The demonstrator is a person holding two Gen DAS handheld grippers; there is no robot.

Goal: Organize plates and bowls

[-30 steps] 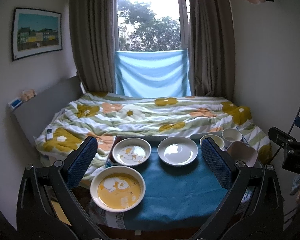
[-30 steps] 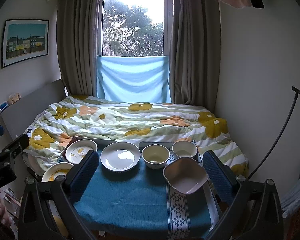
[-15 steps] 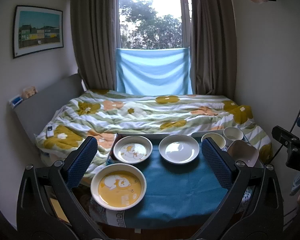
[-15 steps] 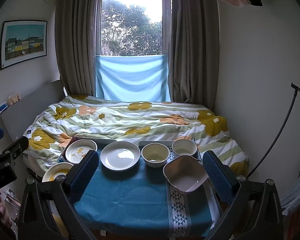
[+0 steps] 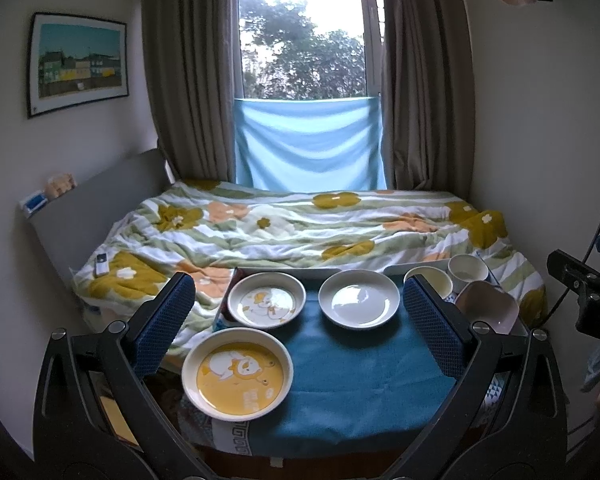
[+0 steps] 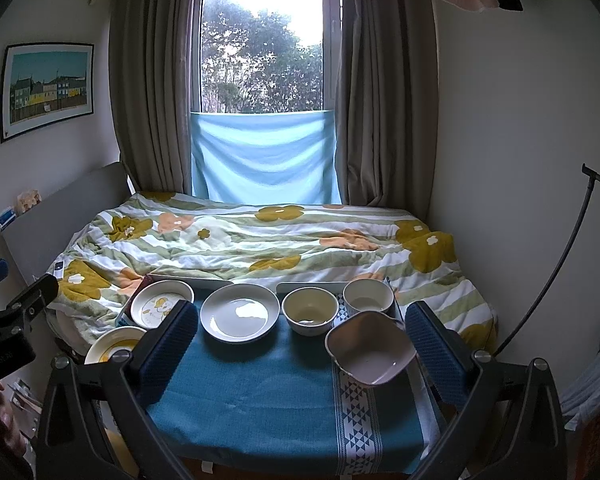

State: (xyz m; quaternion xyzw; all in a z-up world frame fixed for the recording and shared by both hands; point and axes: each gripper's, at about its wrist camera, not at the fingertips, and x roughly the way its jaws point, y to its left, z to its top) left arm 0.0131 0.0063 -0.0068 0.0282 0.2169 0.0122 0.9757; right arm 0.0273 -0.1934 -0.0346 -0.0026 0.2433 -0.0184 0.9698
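Note:
On the blue-clothed table lie a yellow cartoon plate at the near left, a smaller cartoon plate behind it and a plain white plate. Right of these stand a cream bowl, a white bowl and a pinkish squarish bowl. My left gripper is open and empty, held back above the near left part of the table. My right gripper is open and empty, held back above the near right part.
A bed with a flowered quilt lies right behind the table. Two flat trays rest at the table's far edge. A wall stands close on the right, with a black stand pole. The window and curtains are at the back.
Both grippers have shifted slightly; the view has barely moved. No dish has moved.

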